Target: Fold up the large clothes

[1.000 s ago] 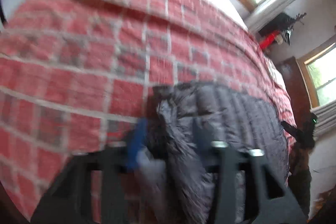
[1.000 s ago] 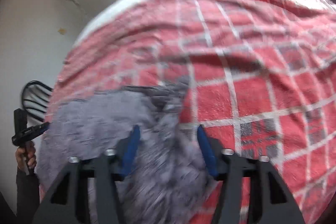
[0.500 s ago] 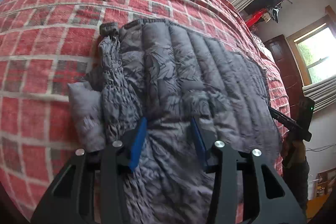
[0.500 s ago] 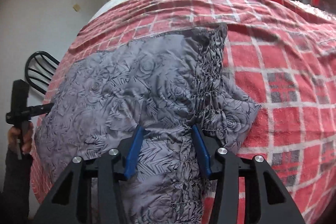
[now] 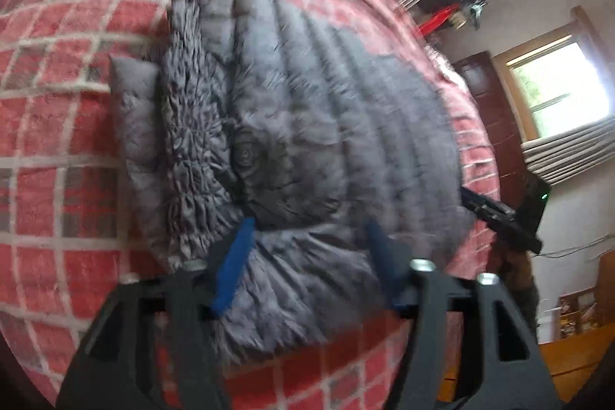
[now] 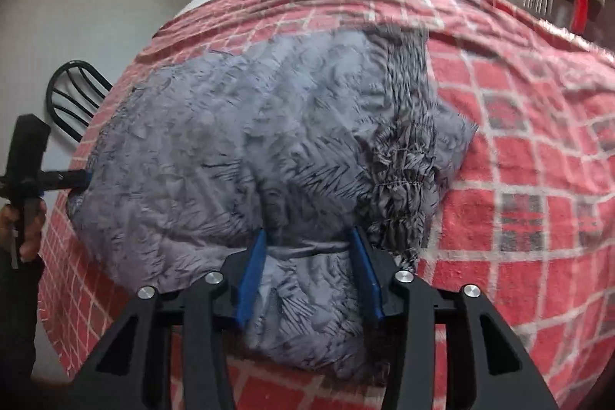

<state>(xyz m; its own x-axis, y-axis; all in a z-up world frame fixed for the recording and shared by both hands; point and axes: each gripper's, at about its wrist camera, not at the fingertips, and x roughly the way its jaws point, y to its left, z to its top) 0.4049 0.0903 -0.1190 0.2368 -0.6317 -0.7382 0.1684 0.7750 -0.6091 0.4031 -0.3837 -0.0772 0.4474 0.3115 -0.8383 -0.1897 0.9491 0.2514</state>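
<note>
I have the grey quilted jacket (image 6: 238, 156) lying on the red checked bedspread (image 6: 538, 148), already doubled into a thick slab with its gathered hem (image 6: 407, 148) toward the right. My left gripper (image 5: 307, 264) is opening, padding between its blue pads but not pinched. My right gripper (image 6: 307, 264) is opening too, a ridge of fabric between its pads (contact I cannot confirm). I judge one more fold and some smoothing remain.
</note>
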